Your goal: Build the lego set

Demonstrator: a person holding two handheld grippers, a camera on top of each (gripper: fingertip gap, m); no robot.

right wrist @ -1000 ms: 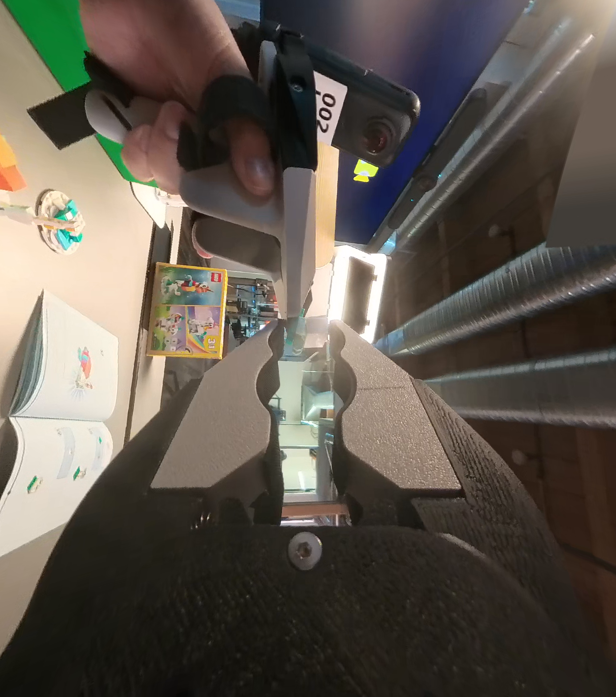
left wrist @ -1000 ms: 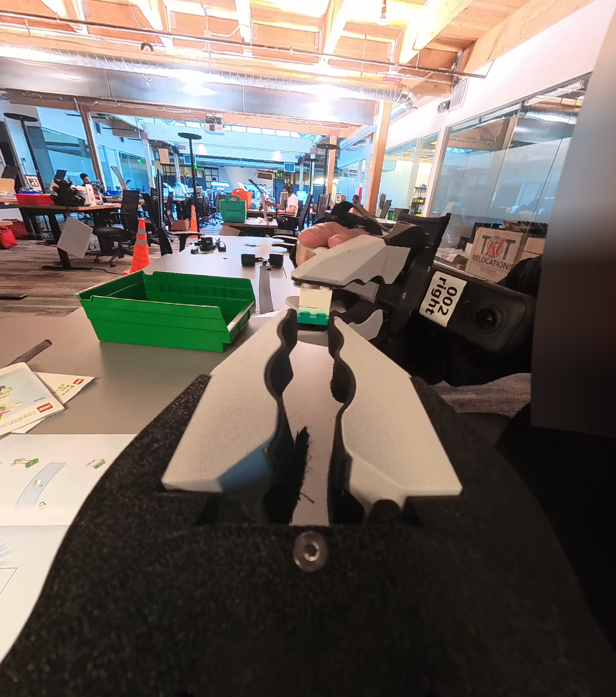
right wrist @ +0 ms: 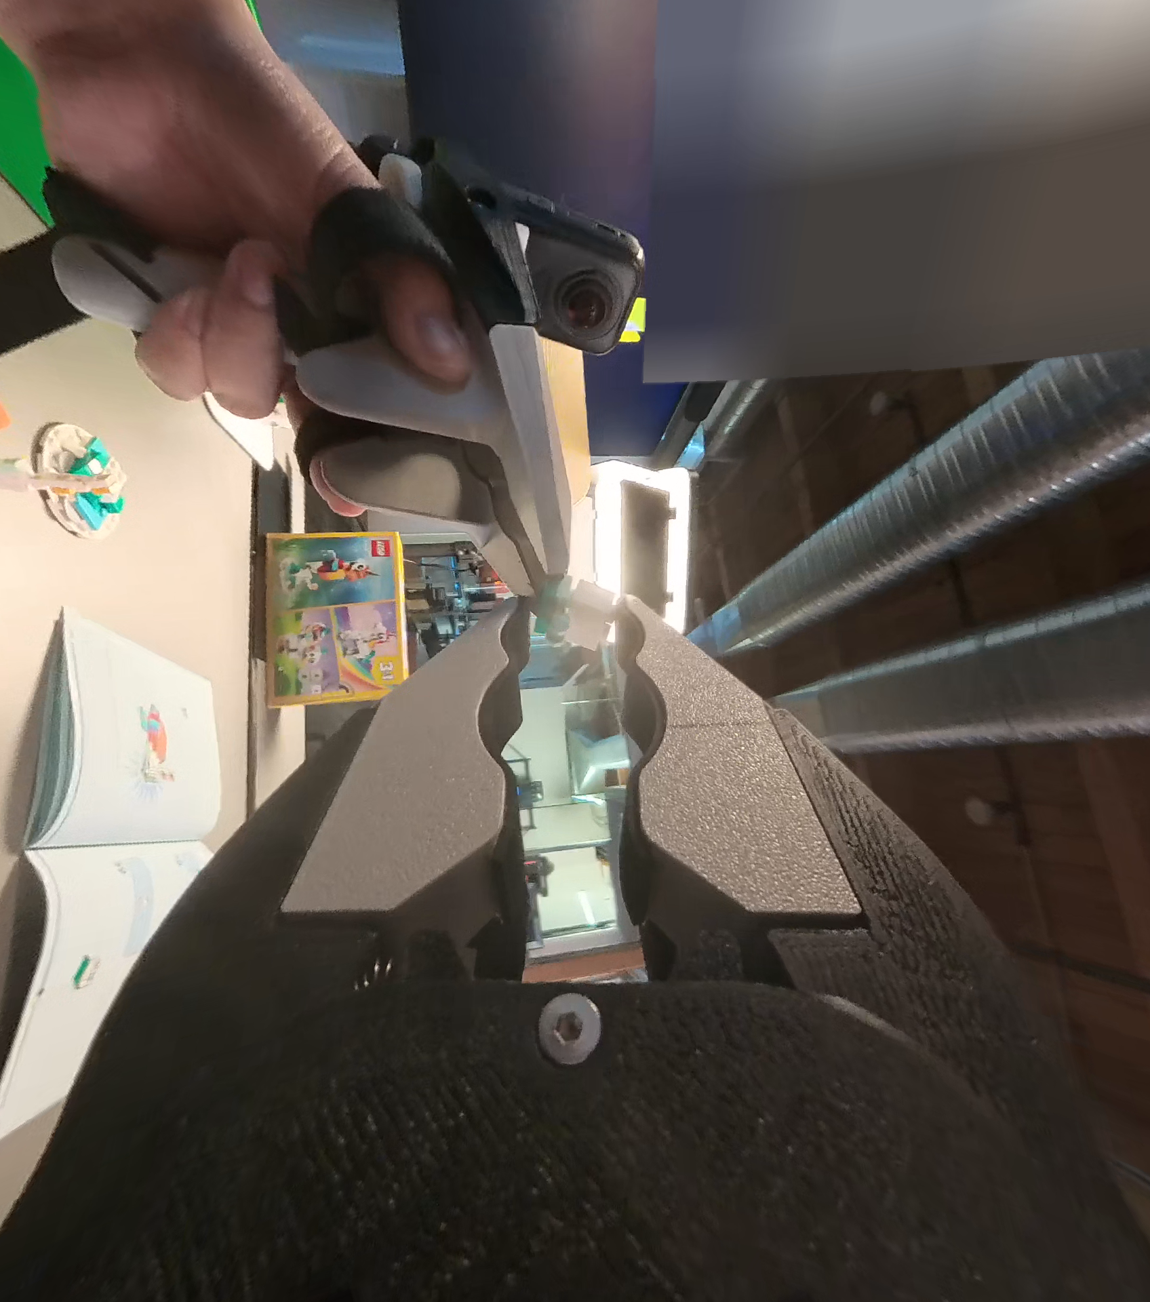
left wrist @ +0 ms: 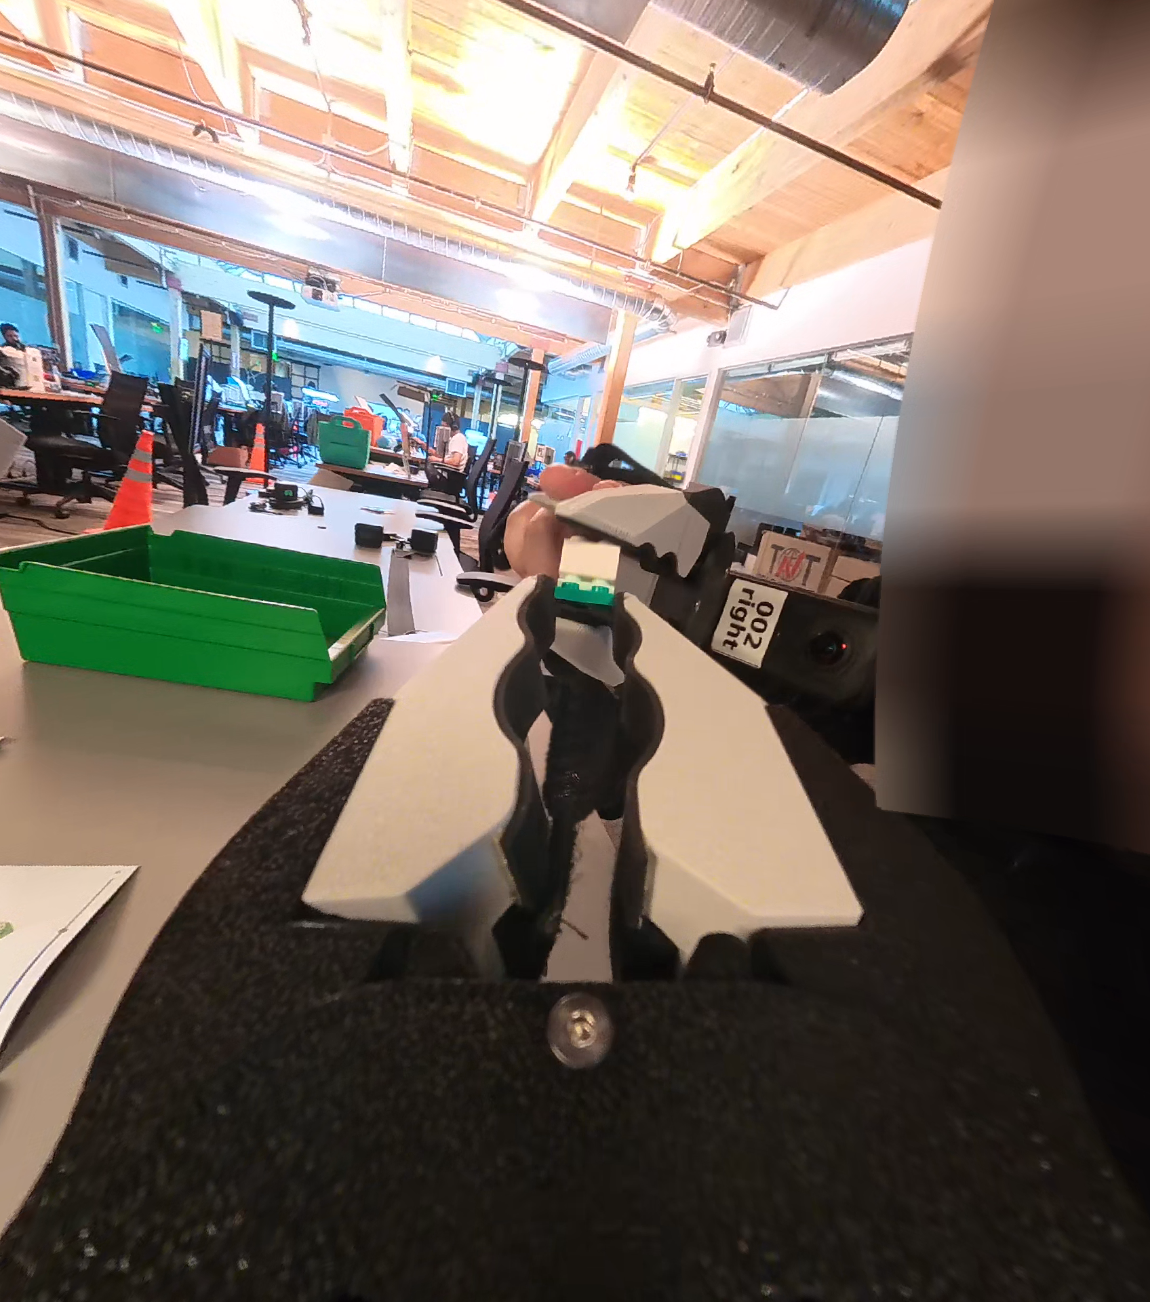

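Mid-assembly, held off the table: my left gripper [left wrist: 583, 599] clamps the green brick [left wrist: 584, 590] at twelve o'clock while my right gripper [right wrist: 569, 609] grips the white brick [right wrist: 586, 614]; next, I judge, comes aligned pressing.

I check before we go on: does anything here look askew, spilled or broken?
Nothing stands out. The right gripper holds the white-and-green brick piece aloft, and the left gripper meets its green end. The open booklet lies flat and the box stands upright.
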